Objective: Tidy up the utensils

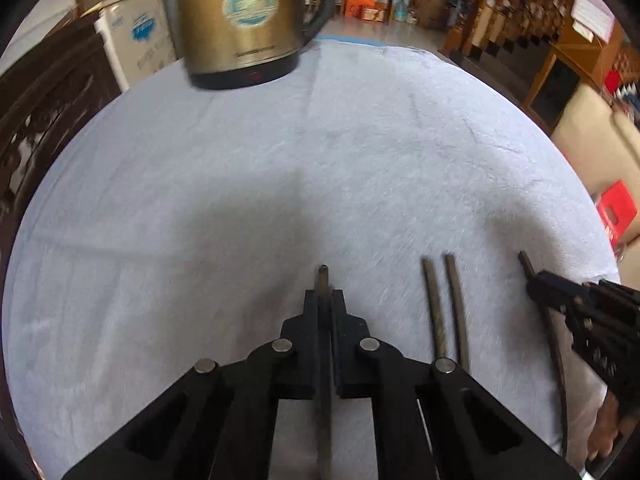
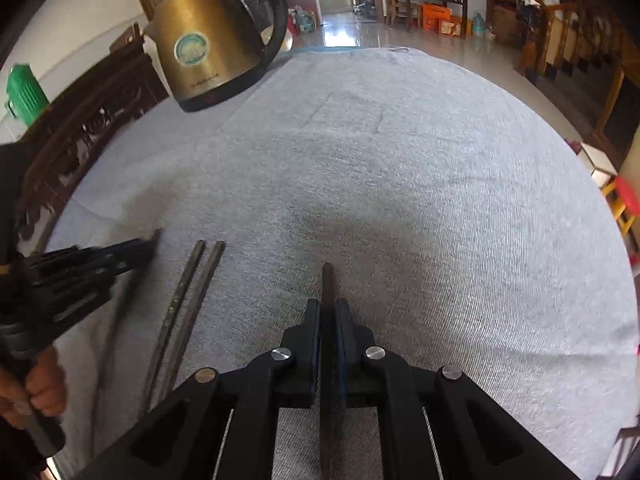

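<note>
The left tongs (image 1: 323,304) are clamped on one dark slender chopstick (image 1: 322,276) and the right tongs (image 2: 328,312) on another dark slender chopstick (image 2: 327,280), each stick running lengthwise between the pads with its tip poking out ahead, low over the pale grey cloth-covered desk (image 2: 400,184). To do this well, I judge each stick should be kept parallel to the loose pair of dark chopsticks (image 1: 446,304) lying between the tongs, then lowered flat beside them, ends level, before releasing. Both tongs point forward, nearly level, toward the brass-coloured electric kettle (image 2: 208,48) at the far edge.

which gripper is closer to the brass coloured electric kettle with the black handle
Left. The left gripper has the brass-coloured electric kettle almost straight ahead across the grey cloth; the right gripper sits further over, with the kettle off to its far left.
</note>
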`<state>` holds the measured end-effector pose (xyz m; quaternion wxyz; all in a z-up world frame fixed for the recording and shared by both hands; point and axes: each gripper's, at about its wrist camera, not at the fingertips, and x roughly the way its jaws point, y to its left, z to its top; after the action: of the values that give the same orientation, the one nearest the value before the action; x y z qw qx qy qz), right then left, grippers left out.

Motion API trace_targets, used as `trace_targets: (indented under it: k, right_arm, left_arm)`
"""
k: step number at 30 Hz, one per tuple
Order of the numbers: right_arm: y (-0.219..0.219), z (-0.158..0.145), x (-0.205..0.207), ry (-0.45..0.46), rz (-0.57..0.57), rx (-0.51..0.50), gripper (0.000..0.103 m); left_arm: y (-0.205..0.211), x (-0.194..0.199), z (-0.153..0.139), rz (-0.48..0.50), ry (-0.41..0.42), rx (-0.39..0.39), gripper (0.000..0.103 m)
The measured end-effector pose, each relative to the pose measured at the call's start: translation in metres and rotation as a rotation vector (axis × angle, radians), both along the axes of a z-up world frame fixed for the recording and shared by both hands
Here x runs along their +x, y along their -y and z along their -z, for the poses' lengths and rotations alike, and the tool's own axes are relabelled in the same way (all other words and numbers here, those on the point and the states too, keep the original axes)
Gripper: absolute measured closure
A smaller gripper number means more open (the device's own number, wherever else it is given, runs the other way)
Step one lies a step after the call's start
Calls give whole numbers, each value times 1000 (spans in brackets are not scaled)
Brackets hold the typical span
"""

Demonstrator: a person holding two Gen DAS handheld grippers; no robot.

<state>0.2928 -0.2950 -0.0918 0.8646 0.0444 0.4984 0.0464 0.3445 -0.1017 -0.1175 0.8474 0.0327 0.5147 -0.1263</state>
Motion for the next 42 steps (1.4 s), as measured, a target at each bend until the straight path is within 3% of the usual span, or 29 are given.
trace_targets:
  k: [5, 13, 23, 31, 42]
  right_arm:
    - [13, -7, -19, 43, 36, 60, 96]
    - [35, -59, -96, 282, 92, 158, 96]
    - [26, -119, -208, 538, 98, 153, 96]
    - [6, -157, -273, 669, 69, 179, 96]
    - [-28, -219, -318, 845, 16, 168, 96]
  left_arm:
    - [-36, -35, -13, -67, 36, -77, 98]
    - [-87, -123, -69, -168, 214, -146, 98]
    - [-121, -233, -133, -238, 432, -200, 98]
    - [-135, -282, -172, -238, 536, -248, 98]
    - [-115, -322, -231, -185, 739, -379, 98]
